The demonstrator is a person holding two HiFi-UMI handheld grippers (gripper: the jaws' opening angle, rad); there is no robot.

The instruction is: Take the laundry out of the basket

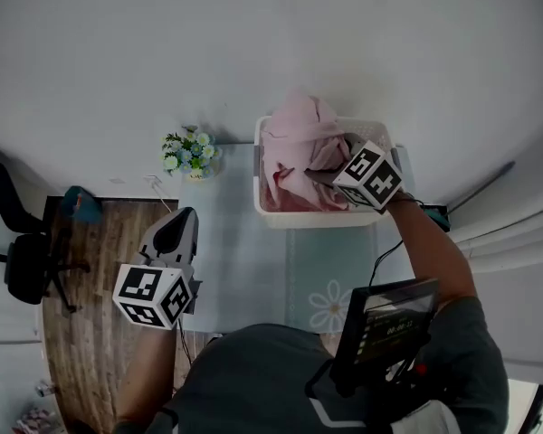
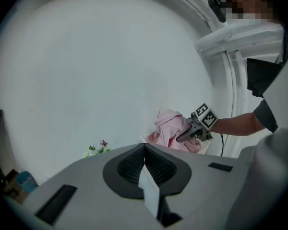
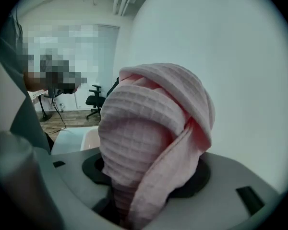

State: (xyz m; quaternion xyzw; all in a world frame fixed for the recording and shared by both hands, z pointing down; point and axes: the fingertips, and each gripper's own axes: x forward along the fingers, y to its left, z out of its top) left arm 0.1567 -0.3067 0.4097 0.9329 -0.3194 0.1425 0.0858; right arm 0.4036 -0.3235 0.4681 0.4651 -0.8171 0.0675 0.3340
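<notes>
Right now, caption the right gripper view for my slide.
Right gripper shut on a pink waffle-weave cloth, bunched high above its jaws.

A flower bouquet (image 1: 189,152) is being displayed left of centre, beside the white wall (image 1: 253,43). A black office chair (image 1: 23,251) is being kept at the left edge, on wooden flooring (image 1: 86,342).

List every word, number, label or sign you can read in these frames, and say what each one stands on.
Screen of the device at the person's chest: a row of light digits, like a timer, too small to read.
Marker cubes: black-and-white square patterns only, no letters or numbers.
Pink cloth and basket: no print visible.
Nothing else in any view carries readable text.
</notes>
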